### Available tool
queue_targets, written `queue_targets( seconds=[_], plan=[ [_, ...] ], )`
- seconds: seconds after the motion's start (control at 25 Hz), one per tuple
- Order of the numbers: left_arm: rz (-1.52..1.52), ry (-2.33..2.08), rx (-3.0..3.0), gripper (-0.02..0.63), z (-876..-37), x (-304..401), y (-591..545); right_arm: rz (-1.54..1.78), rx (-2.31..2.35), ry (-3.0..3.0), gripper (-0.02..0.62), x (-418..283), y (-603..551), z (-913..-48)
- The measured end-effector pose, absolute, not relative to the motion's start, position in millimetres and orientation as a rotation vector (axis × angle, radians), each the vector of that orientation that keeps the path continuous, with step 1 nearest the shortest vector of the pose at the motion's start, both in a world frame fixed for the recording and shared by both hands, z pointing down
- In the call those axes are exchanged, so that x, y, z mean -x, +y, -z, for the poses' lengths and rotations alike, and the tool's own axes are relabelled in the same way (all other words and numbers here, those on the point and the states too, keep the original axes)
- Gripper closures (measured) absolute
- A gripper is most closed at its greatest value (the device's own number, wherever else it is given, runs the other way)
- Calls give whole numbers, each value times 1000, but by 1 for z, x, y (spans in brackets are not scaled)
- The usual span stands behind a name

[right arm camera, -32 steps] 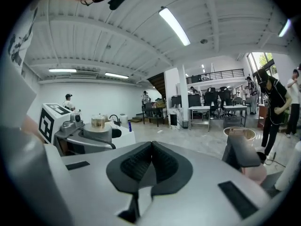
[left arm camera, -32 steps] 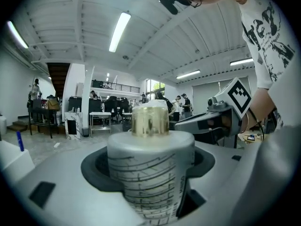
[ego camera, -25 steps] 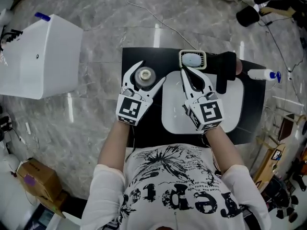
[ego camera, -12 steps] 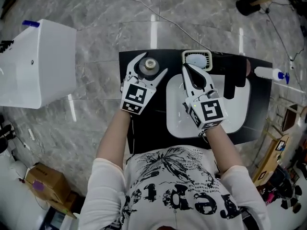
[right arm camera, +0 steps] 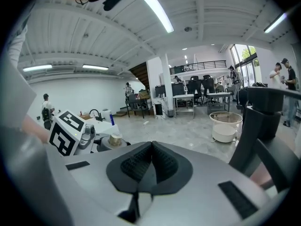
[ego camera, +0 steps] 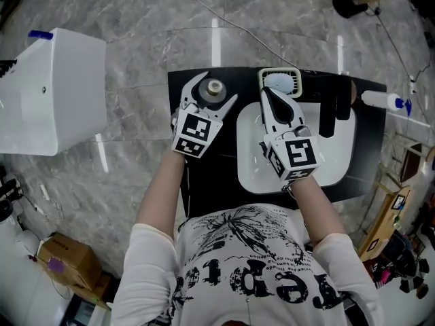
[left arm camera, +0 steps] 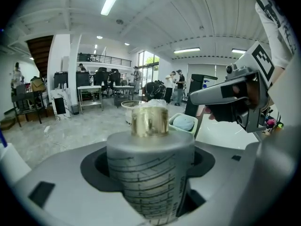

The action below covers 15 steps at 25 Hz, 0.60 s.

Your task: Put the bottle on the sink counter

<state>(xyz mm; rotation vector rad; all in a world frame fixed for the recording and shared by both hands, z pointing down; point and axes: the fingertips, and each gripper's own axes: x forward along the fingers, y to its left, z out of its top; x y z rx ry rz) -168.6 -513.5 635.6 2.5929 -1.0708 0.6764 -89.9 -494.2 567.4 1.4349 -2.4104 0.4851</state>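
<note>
Bottle (left arm camera: 149,168) sitting at the far-left corner of the black sink counter (ego camera: 204,182)

My left gripper (ego camera: 216,94) is clamped round it, and my right gripper (ego camera: 266,91) is pinched shut on nothing over the white basin (ego camera: 326,161) — let go tilted this near the far edge and I reckon it tips onto the marble floor (ego camera: 136,100). Big open workshop around.

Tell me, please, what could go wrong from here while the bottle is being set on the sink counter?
1. The left gripper holds the bottle over a narrow strip of black counter between the white basin and the counter's left edge. Set down off-centre, it might tip into the basin or off the edge.
2. The shut right gripper hovers close by, beside the small tray. A careless move could knock the bottle or the tray.
</note>
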Motion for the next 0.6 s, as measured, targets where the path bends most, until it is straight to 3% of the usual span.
queue_targets(
  seconds=[0.6],
  plan=[
    [-652, -1098, -2488, 229, -636, 176, -485, -449, -1429, -2430, 580, 93, -470, -548]
  ],
)
